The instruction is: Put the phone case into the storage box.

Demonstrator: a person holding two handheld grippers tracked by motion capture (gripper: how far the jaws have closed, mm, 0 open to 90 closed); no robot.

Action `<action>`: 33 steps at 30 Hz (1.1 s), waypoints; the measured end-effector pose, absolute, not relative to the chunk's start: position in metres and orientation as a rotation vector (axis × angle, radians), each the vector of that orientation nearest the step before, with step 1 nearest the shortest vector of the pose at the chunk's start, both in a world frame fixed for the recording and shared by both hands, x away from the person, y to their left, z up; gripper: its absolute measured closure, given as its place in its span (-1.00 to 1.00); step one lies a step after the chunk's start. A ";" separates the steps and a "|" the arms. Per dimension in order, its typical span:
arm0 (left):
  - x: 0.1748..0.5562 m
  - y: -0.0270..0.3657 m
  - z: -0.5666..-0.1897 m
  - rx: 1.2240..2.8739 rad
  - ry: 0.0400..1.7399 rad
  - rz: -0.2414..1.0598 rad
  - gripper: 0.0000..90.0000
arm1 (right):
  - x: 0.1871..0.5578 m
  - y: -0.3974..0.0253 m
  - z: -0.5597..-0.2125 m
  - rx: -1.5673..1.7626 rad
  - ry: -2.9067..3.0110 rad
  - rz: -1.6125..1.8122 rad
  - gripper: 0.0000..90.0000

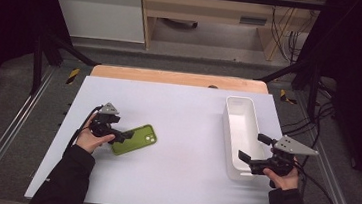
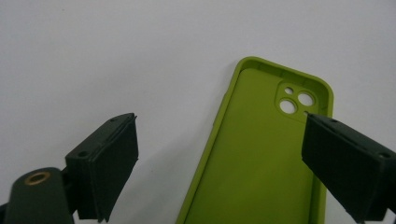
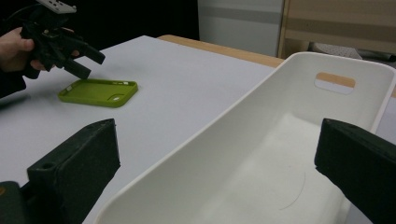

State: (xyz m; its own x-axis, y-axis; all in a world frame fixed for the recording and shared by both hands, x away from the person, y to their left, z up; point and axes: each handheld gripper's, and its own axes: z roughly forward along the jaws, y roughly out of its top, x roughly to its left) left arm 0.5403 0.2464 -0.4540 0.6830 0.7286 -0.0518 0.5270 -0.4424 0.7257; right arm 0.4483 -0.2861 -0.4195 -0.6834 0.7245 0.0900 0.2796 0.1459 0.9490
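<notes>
on table (image 1: 176,182): one green case (image 1: 135,139), one white bin (image 1: 240,133) (two tongs spread).

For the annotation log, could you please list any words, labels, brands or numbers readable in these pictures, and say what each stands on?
None can be read.
The green silicone phone case shows no print or logo.
The white plastic bin has no label.
A pale plate on the wooden cabinet in the high view is too small to read.

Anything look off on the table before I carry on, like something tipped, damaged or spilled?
Nothing stands out. The green phone case lies flat and open side up, at an angle on the white table, and looks intact. The white bin stands upright, with nothing in it. No spills.
</notes>
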 end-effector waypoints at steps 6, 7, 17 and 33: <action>0.541 0.246 -0.457 2.168 0.966 0.358 -0.62 | 0.448 -0.287 -0.419 0.959 2.039 1.553 -0.99; 0.541 0.246 -0.458 2.181 0.966 0.364 -0.57 | 0.448 -0.287 -0.419 0.960 2.039 1.554 -0.99; 0.541 0.244 -0.462 2.218 0.964 0.383 -0.22 | 0.448 -0.286 -0.419 0.960 2.040 1.553 -0.99; 0.544 0.245 -0.466 2.247 0.977 0.350 0.29 | 0.448 -0.286 -0.419 0.960 2.041 1.553 -0.99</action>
State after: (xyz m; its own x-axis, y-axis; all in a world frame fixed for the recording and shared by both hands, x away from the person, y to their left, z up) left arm 0.5436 0.2449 -0.4663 0.6860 0.7274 -0.0144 0.5525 -0.5080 0.6608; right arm 0.4483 -0.2864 -0.4190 -0.6840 0.7241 0.0889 0.2789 0.1470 0.9490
